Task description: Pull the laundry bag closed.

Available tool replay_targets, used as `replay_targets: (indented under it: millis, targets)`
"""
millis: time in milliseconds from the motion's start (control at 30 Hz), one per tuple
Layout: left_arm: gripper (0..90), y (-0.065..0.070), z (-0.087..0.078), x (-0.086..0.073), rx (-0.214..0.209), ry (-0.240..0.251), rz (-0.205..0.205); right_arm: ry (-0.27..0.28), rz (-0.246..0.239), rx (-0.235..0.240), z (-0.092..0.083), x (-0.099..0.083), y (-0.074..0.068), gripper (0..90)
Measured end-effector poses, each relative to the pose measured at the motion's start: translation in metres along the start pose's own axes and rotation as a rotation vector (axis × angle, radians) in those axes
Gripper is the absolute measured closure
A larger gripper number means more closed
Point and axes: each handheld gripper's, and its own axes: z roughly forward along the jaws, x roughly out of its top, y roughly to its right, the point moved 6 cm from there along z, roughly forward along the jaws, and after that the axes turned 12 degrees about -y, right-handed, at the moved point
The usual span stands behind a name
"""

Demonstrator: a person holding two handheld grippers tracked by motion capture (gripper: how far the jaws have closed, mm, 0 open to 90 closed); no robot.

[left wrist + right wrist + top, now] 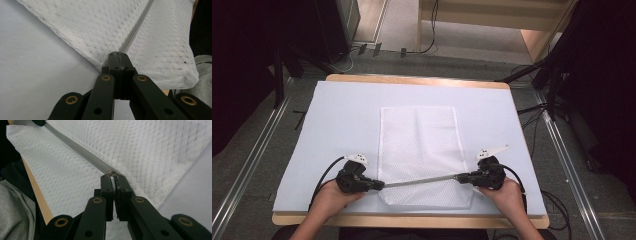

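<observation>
A white mesh bag point(418, 145) lies flat in the middle of the pale mat, its long side running away from me. A grey zipper point(422, 181) crosses it near the front edge and is pulled taut between the two grippers. My left gripper point(382, 185) is shut on the zipper's left end at the bag's edge; the left gripper view has the jaws point(119, 56) pressed together on the mesh where the zipper point(136, 27) starts. My right gripper point(458, 177) is shut on the small zipper pull point(113, 173) at the right end, with the zipper point(80, 152) running away from it.
The pale mat point(337, 125) covers a wooden table whose front edge point(412, 221) lies just behind my hands. Metal floor rails point(252, 165) run along both sides. Cables and dark stands point(557, 75) stand beyond the table's far right corner.
</observation>
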Motion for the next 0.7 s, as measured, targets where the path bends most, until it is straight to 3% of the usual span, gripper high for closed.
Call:
replay_targets:
  millis: [700]
  targets:
    - [90.0,-0.0006,-0.0002,-0.0004,-0.012,0.0,-0.007,-0.009,-0.004,0.006,-0.0046,-0.0064,0.0047,88.6]
